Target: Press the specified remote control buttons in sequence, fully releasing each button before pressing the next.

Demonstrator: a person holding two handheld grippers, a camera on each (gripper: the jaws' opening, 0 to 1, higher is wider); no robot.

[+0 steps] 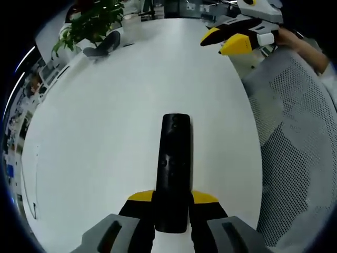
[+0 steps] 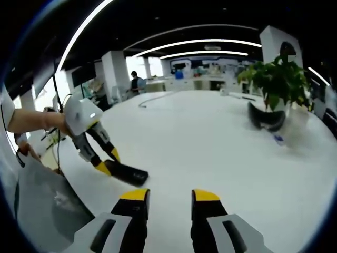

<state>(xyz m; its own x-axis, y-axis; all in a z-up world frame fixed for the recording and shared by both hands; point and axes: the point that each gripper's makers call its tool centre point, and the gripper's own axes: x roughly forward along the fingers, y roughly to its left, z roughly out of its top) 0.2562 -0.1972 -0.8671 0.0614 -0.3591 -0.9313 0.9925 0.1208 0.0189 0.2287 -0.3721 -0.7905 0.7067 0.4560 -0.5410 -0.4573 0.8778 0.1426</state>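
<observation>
Where the left gripper (image 1: 172, 203) reaches forward in its own view, we see the black remote control (image 1: 174, 171) clamped between its yellow-tipped fingers (image 1: 141, 197), its near end down between them and its long body running straight out beyond the tips over the white worktop (image 1: 105, 137). In that view the right gripper (image 1: 231, 39) sits well beyond the remote's far end and off to the right, its fingers slightly apart with nothing between them, beside a grey mesh chair back (image 1: 295, 142). From the right gripper view we get the side-on picture instead: the left gripper (image 2: 108, 163) comes in from the left, held by a hand (image 2: 31, 121), with the remote (image 2: 126, 173) jutting from its fingertips close over the worktop (image 2: 210, 142); we cannot tell whether it touches. The right gripper's (image 2: 170, 196) own fingers stand parted and hold nothing, the remote lying just ahead and left of them. Far past the fingers stands a pot (image 2: 267, 117) holding a leafy plant (image 2: 276, 79).
</observation>
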